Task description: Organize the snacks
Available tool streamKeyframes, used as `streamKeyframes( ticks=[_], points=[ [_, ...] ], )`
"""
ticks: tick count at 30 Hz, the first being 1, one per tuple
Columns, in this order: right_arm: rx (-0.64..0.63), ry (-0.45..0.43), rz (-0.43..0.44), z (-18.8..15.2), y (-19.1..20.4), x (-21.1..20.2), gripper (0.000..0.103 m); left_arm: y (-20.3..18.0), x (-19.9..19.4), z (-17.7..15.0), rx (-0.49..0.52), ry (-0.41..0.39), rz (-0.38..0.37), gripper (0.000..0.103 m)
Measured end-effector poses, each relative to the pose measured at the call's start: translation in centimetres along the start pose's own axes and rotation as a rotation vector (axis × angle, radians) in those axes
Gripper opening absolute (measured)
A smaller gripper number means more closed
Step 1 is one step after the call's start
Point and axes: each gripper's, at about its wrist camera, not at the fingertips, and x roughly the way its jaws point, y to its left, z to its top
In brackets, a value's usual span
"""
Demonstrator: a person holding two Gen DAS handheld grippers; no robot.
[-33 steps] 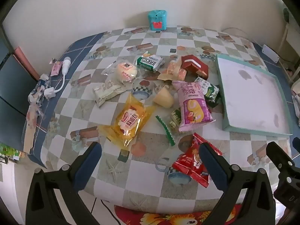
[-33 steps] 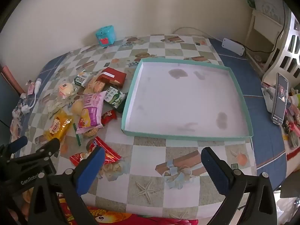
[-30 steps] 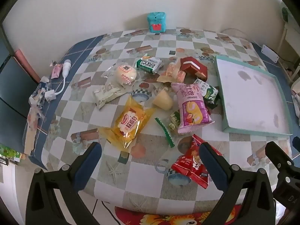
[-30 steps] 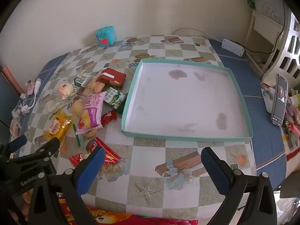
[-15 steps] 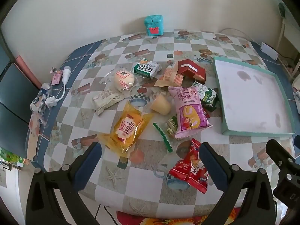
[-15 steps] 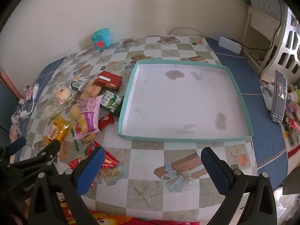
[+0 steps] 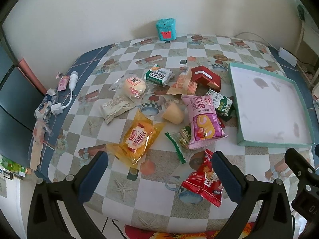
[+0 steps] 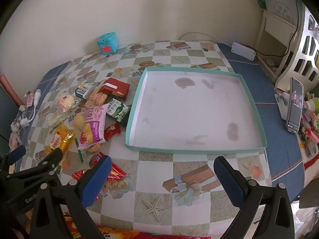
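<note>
Both tongs, left (image 7: 159, 171) and right (image 8: 160, 176), gape empty (above table) near crinkly, bright-coloured snacks (image 7: 203, 118).

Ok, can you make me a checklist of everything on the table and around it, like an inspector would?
Surface: table under a checkered cloth with printed pictures.
Job's things: tray with teal rim, nothing in it. Snacks piled beside it: pink packet, yellow packet, red packet, red box, green biscuit pack, round bun.
Clutter: teal toy box by the wall; wrappers at the far left edge.
Tongs: left tongs open, holding nothing; right tongs open, holding nothing.
Cables: white cable with plug on the left edge; another cable along the wall.
Surroundings: phone propped upright, white chair.
</note>
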Motion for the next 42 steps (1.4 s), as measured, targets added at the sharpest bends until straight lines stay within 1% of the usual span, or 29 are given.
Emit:
streamKeyframes(
  ticks=[42],
  points=[
    [-0.003, 0.001, -0.008, 0.07, 0.24, 0.16, 0.103, 0.24, 0.27, -0.18, -0.013, 0.002, 0.004, 0.103]
  ],
)
